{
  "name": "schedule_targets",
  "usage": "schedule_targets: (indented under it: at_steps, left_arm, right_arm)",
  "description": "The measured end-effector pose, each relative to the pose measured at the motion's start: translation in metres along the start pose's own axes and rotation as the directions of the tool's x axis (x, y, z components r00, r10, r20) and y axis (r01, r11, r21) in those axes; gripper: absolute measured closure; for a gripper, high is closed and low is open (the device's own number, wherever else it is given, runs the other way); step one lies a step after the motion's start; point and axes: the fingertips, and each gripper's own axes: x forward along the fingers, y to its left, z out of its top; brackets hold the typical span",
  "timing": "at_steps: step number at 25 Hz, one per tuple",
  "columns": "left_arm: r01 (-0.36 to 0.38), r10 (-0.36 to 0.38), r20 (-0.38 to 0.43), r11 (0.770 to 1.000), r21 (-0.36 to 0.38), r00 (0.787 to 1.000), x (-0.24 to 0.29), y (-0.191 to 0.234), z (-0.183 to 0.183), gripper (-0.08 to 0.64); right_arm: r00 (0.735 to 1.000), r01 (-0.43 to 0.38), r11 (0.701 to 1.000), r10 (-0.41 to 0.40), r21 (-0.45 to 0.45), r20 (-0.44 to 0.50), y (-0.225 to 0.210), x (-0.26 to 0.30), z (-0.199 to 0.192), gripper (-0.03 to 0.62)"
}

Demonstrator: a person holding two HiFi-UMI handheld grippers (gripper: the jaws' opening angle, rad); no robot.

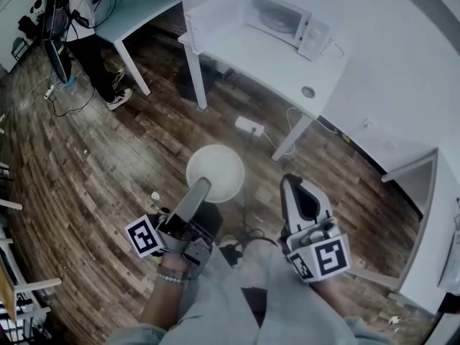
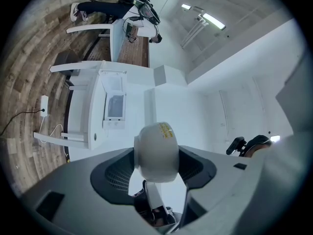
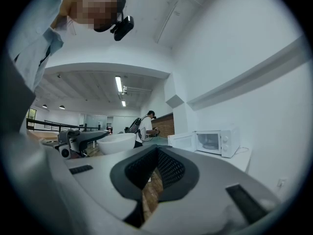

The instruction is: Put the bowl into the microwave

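Observation:
A white bowl (image 1: 215, 172) hangs above the wood floor, and my left gripper (image 1: 203, 187) is shut on its rim. In the left gripper view the bowl (image 2: 156, 150) shows its underside with a yellow sticker, filling the gap between the wide-set jaws of my left gripper (image 2: 157, 166). My right gripper (image 1: 293, 185) is held to the right of the bowl, shut and empty; its view shows the closed jaws of the right gripper (image 3: 155, 173) with the bowl (image 3: 116, 142) to the left. The white microwave (image 1: 284, 19) stands on the white table (image 1: 287, 67) ahead, its door swung open.
A person (image 1: 90, 38) stands at a second table (image 1: 140, 6) at the far left. A power strip (image 1: 249, 126) and cables lie on the floor under the microwave table. A white cabinet (image 1: 431, 214) stands at the right.

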Motion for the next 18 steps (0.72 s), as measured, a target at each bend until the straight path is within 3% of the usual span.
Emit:
schedule_targets:
  at_steps: [8, 18]
  left_arm:
    - [0.002, -0.002, 0.007, 1.000, -0.013, 1.000, -0.018, 0.005, 0.011, 0.308]
    - [0.002, -0.002, 0.022, 1.000, -0.014, 1.000, -0.008, 0.011, 0.022, 0.308]
  right_arm:
    - [1.000, 0.022, 0.999, -0.022, -0.023, 0.005, 0.016, -0.001, -0.001, 0.589]
    - [0.999, 0.041, 0.999, -0.041, 0.001, -0.010, -0.001, 0.007, -0.008, 0.589]
